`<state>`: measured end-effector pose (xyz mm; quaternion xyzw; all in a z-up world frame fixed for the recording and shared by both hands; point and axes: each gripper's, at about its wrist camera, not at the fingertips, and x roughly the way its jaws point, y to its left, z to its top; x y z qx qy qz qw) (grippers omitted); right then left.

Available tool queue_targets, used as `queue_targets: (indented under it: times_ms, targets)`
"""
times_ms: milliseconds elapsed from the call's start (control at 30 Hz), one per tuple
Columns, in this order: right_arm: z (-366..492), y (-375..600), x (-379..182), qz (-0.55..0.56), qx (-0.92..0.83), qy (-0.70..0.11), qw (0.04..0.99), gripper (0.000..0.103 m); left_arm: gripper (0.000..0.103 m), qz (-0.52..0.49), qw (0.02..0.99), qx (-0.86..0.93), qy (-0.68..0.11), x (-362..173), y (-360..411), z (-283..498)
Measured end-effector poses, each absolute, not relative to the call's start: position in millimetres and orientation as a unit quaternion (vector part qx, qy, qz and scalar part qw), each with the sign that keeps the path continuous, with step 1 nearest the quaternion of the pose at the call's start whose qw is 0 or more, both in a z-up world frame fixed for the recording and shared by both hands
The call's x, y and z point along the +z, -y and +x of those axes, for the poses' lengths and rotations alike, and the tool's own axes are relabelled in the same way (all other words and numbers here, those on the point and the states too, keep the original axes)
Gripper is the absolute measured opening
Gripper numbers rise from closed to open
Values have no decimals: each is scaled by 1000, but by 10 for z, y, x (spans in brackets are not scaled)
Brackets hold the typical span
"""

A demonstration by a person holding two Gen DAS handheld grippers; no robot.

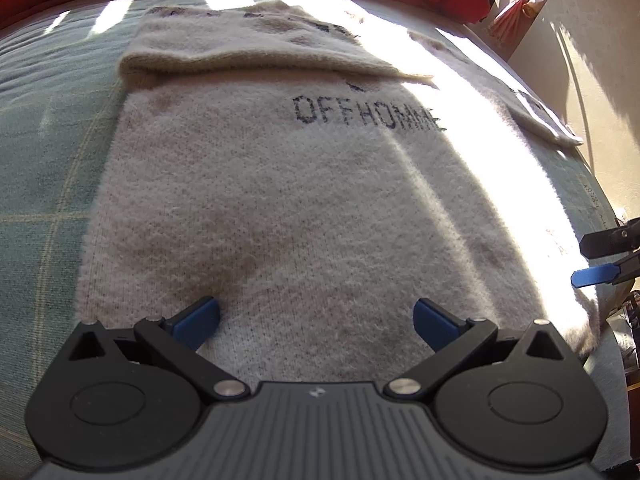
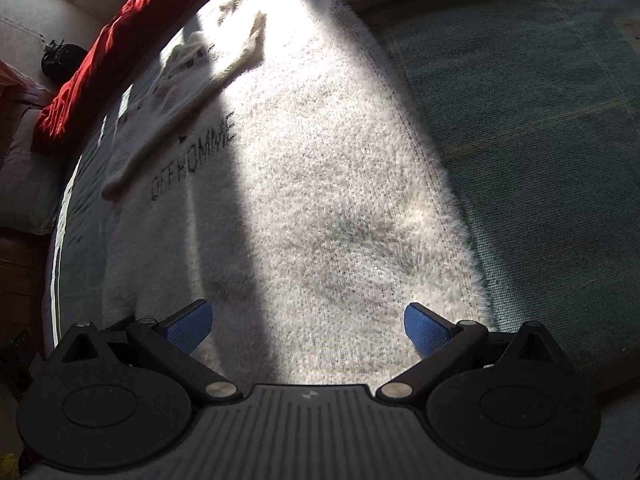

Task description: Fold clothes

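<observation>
Left black two-finger gripper with blue pads sits low, jaws spread wide, nothing between them. Right black two-finger gripper with blue textured pads matches it, fingers parted wide and empty. From the left wrist view, the right one's blue fingertip pokes in from the right edge.

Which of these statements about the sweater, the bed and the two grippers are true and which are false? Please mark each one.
1. The left gripper is open above the sweater. True.
2. The right gripper is shut on the sweater's hem. False: its jaws are spread and hold nothing.
3. The sweater carries dark lettering. True.
4. The sweater lies on a bare wooden table. False: it lies on a green checked bed cover.
5. One sleeve is folded across the sweater's top. True.
</observation>
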<state>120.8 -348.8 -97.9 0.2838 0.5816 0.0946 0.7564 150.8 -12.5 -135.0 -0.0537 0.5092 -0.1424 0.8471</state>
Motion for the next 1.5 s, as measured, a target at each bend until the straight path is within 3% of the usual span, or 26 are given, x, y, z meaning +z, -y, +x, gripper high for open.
queue_targets:
  times_ms: [367, 933, 1500]
  targets:
    - [953, 3612, -934, 281, 71, -581, 760, 103, 102, -56, 848, -139, -509, -1352, 131, 1503]
    - [1379, 3507, -796, 266, 104, -538, 793, 103, 102, -28, 855, -148, -495, -1240, 251, 1616]
    - [2700, 3790, -479, 307, 138, -399, 853, 103, 102, 19, 874, -172, -454, -1064, 602, 1972]
